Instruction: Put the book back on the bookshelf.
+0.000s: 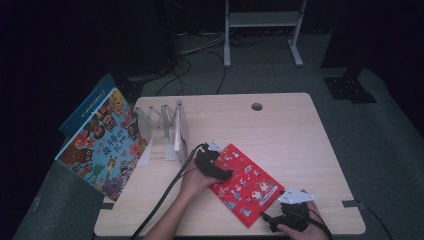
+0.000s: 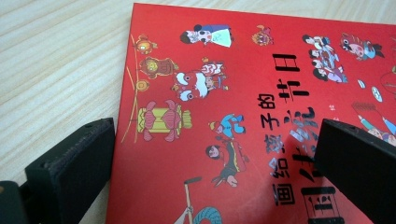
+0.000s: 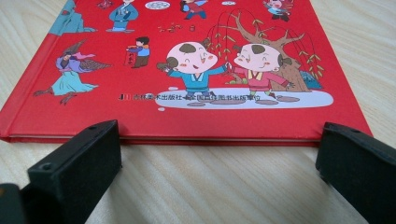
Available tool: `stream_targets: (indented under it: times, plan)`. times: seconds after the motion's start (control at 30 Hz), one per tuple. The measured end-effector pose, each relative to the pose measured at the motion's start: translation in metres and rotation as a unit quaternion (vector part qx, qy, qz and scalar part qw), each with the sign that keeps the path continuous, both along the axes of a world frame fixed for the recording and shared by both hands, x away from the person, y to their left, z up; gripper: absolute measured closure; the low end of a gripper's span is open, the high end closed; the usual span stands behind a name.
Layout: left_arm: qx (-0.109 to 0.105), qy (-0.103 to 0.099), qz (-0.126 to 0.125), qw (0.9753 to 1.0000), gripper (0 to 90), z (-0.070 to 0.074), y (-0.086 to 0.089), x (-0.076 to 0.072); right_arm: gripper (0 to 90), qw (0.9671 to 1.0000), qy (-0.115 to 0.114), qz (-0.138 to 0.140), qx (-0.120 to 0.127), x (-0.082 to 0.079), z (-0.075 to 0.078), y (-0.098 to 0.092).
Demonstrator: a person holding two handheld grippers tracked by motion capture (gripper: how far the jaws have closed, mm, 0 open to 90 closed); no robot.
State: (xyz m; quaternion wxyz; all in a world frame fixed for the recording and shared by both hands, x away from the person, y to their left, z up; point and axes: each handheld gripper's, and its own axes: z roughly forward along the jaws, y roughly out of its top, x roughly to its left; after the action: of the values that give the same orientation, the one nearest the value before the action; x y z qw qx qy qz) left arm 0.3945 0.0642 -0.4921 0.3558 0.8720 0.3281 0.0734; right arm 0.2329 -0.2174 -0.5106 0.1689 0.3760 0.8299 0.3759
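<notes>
A red picture book (image 1: pixel 245 186) with cartoon figures lies flat on the wooden table (image 1: pixel 280 130), turned at an angle. My left gripper (image 1: pixel 220 170) hovers at the book's far left corner. In the left gripper view it (image 2: pixel 212 175) is open: one jaw stands over the bare wood beside the book's edge, the other over the red cover (image 2: pixel 261 102). My right gripper (image 1: pixel 285 212) sits at the book's near right end. In the right gripper view it (image 3: pixel 217 165) is open too, its jaws low on the table just short of the book's near edge (image 3: pixel 196 135). Nothing is held.
A white accordion book rack (image 1: pixel 167 127) stands at the table's back left. A large colourful picture book (image 1: pixel 102 145) leans off the left edge, with a blue book (image 1: pixel 85 107) behind it. A cable hole (image 1: pixel 257 106) is near the far edge. Cables trail from both grippers.
</notes>
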Motion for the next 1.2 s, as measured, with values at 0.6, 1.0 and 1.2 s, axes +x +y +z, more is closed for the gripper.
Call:
stream_targets:
  times: [0.6,1.0,1.2]
  plan:
    - [-0.058,0.02,0.014,0.998,2.5,0.001,0.011,0.002,0.0,1.0,0.0,-0.001,0.002,-0.001,-0.001,0.0]
    - [-0.079,0.001,0.011,0.9968,6.6,0.024,0.017,-0.002,0.0,1.0,-0.001,-0.001,0.004,-0.001,-0.001,0.0]
    - [-0.084,-0.013,-0.004,0.9963,7.8,0.044,0.018,-0.004,0.0,1.0,-0.002,-0.003,0.004,-0.001,-0.001,0.0]
